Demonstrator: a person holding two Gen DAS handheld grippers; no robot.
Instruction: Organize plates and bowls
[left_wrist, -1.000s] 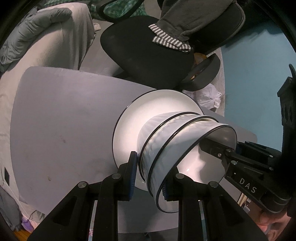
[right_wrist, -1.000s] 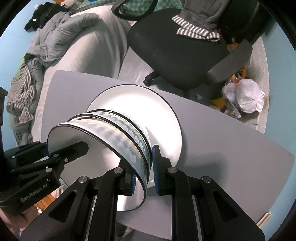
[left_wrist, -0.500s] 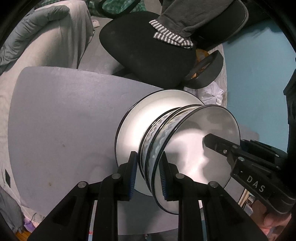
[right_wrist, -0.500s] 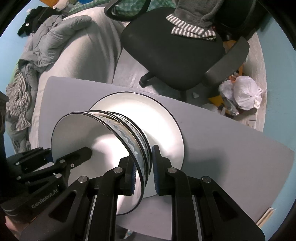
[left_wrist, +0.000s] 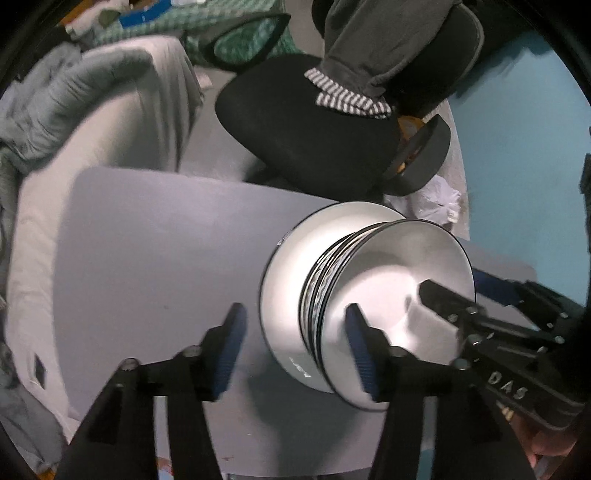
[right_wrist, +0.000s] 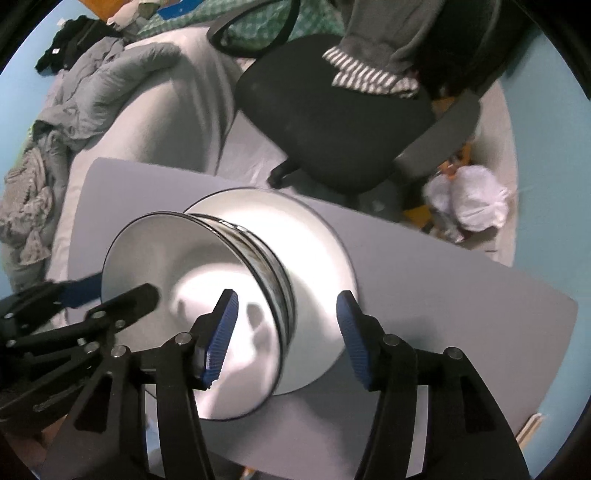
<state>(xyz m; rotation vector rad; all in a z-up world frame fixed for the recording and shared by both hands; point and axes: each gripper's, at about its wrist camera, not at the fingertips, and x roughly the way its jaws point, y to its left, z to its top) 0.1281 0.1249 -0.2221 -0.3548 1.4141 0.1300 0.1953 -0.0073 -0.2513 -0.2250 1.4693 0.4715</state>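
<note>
A stack of white bowls (left_wrist: 391, 280) with black rims and a grey wave pattern sits nested on a white plate (left_wrist: 291, 266) on the grey table (left_wrist: 147, 258). It also shows in the right wrist view, bowls (right_wrist: 177, 280) on the plate (right_wrist: 317, 251). My left gripper (left_wrist: 295, 347) is open, its fingers astride the left rim of the stack, gripping nothing. My right gripper (right_wrist: 284, 332) is open, its fingers astride the right rim. Each gripper shows in the other's view, the right one (left_wrist: 491, 332) and the left one (right_wrist: 74, 317).
A black office chair (left_wrist: 314, 140) with grey clothes over it stands beyond the table's far edge. A bed with grey bedding (right_wrist: 110, 92) lies to the left. A white plastic bag (right_wrist: 472, 199) lies on the floor at the right.
Both grippers have opened and let go of the top bowl's rim. The top bowl has dropped fully into the stack. Both grippers have drawn back slightly.
</note>
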